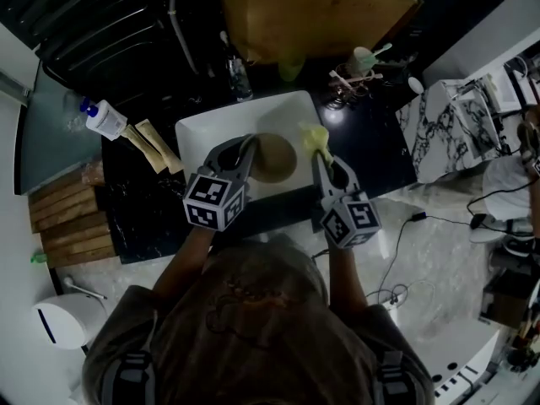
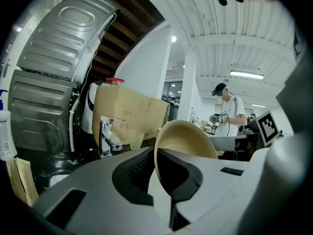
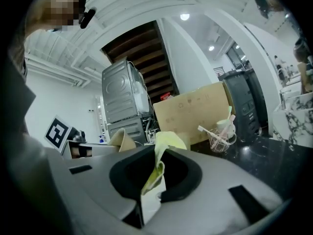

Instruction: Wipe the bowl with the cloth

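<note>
2 quick ones for whoever's driving: what has each claw got, and how would you run the wipe? (lurker)

Me, on the sticks from afar: both are loaded. The left gripper (image 2: 159, 163) is clamped on the rim of the bowl (image 2: 188, 138), 1 jaw on each side of the wall. It holds the bowl tilted in the air over the middle of the white sink (image 1: 199, 132). The right gripper (image 3: 152, 182) is pinched shut on the cloth (image 3: 164, 145), with just 1 small tuft poking past the tips. That cloth hangs over the sink's right part, just beside the bowl, and I don't see them touching yet.

So I reckon the step in hand is closing that gap and starting the first pass. Here's how I'd do it well:
- Lead with the tuft, not the jaw tips. So little cloth sticks out that hard plastic could knock the bowl.
- Push lightly and toward the clamped side of the rim, so the bowl doesn't lever out of a 1-point hold.
- Sweep around the wall, turning the bowl with the left wrist to offer fresh surface.
- Keep everything over the sink in case it slips.

And how does the bowl look? (lurker)

It's tan, matte and smooth, with a thin rim. I can't make out any dirt, though the head view is dim.
</note>
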The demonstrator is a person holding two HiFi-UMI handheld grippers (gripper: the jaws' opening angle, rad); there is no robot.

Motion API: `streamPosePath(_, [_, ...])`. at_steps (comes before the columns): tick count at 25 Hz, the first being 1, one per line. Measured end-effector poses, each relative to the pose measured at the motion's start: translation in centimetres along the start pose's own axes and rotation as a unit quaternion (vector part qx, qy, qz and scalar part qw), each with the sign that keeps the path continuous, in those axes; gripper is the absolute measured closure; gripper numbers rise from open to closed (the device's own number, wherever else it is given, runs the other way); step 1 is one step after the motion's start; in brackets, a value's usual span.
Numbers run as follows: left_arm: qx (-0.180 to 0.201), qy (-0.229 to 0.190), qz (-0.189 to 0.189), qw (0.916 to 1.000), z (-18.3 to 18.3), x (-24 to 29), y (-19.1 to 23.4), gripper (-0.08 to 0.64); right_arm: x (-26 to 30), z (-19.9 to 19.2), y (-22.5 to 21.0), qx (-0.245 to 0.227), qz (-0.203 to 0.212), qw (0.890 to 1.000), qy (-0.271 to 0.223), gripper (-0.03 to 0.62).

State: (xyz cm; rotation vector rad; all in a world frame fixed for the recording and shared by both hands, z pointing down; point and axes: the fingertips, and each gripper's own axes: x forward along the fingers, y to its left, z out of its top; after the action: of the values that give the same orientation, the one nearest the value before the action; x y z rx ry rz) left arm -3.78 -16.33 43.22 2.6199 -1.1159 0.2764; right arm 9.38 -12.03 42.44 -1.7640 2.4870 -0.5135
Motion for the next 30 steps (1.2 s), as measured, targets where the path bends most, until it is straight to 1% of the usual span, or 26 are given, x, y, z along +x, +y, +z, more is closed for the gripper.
streamPosePath(6, [0.000,0.024,0.002,0.9997,-0.8,2.2,0.2,0.545,2.3,1.0,-0.7,-0.002,0.027,1.000,0.006,0.571])
streamPosePath(12, [0.007,0.049,-0.001,0.9988,-1.9,4.3,-0.9,0.545,4.1,2.6,-1.9,-0.003,0.061,0.998,0.012,0.571])
streamPosePath(17, [0.041,0.057,-0.006,0.9975,-2.4,5.9,-2.3,0.545,6.1,3.9,-2.0,-0.011,0.099,0.995,0.017,0.571])
streamPosePath(22, [0.045,0.058,0.007,0.9973,-2.9,7.1,-2.2,0.545,7.3,3.9,-1.1,-0.018,0.131,0.991,0.025,0.571])
streamPosePath(30, [0.063,0.045,0.034,0.9964,-2.0,7.8,-1.3,0.545,8.4,3.0,0.7,-0.040,0.178,0.981,0.059,0.571])
